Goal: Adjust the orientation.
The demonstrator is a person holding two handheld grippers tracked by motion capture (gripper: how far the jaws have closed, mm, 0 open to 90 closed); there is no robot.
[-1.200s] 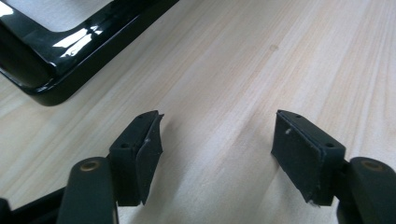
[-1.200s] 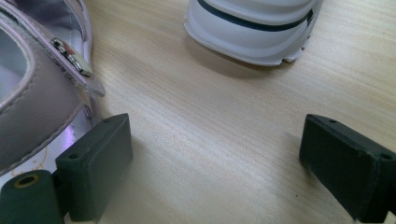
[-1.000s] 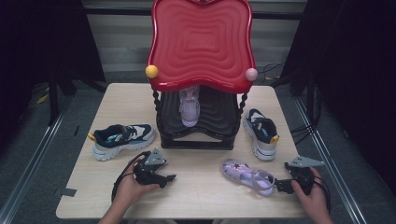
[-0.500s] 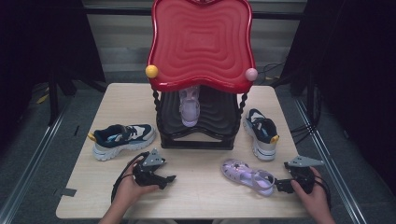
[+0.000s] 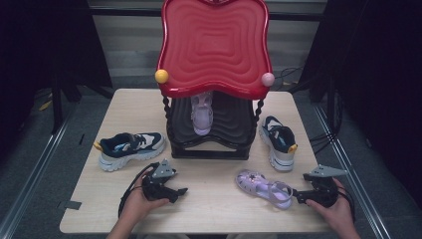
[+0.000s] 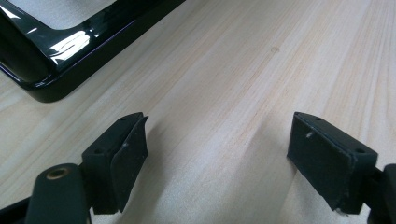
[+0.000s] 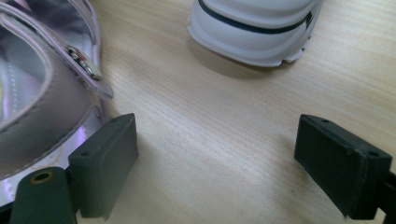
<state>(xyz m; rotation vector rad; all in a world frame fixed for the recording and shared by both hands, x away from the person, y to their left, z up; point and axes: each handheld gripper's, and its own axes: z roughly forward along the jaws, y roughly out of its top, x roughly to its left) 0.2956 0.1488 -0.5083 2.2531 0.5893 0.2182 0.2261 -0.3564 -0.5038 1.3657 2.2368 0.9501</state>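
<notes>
Right claw (image 7: 215,172) wide open, empty, beside lilac sandal (image 7: 42,107).

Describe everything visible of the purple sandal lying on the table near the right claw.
The purple sandal is glossy lilac, plastic-looking, with translucent straps and a small metal buckle. It lies flat on its sole on the wooden table, toe toward the black rack, heel toward the right claw. That claw's open jaws sit beside the heel; contact is unclear.

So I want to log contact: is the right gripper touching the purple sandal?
Cannot tell. In the right gripper view the sandal lies right against one finger of the open right gripper, with no plain gap or contact.
</notes>
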